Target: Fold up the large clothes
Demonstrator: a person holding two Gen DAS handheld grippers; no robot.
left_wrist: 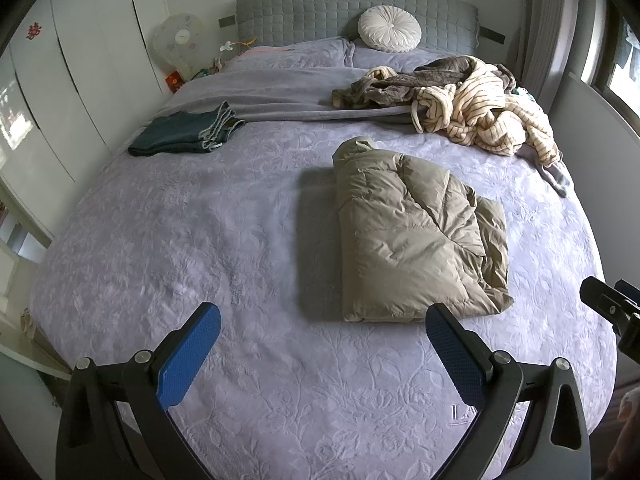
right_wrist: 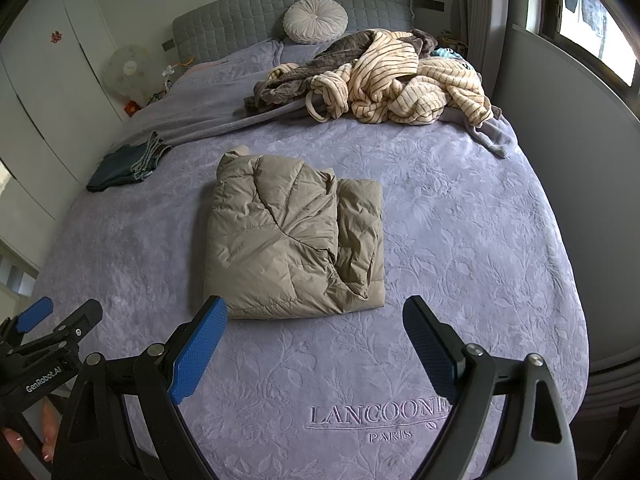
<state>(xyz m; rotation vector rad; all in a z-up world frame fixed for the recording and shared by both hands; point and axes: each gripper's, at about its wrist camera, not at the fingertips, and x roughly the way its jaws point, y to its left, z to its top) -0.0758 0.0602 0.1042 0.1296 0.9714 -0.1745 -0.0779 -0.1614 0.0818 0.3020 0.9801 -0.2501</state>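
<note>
A khaki puffer jacket (left_wrist: pixel 416 236) lies folded into a thick rectangle in the middle of the lilac bedspread (left_wrist: pixel 200 240); it also shows in the right wrist view (right_wrist: pixel 292 236). My left gripper (left_wrist: pixel 324 318) is open and empty, above the bed just short of the jacket's near edge. My right gripper (right_wrist: pixel 316 312) is open and empty, also just short of the jacket's near edge. The left gripper (right_wrist: pixel 36 312) shows at the left of the right wrist view. Part of the right gripper (left_wrist: pixel 612 304) shows at the right edge of the left wrist view.
Folded dark jeans (left_wrist: pixel 184 132) lie at the bed's left side. A heap of striped cream and grey robes (left_wrist: pixel 472 100) lies at the back right. A round white cushion (left_wrist: pixel 390 28) leans on the grey headboard (left_wrist: pixel 300 12). White wardrobes stand left; a window is right.
</note>
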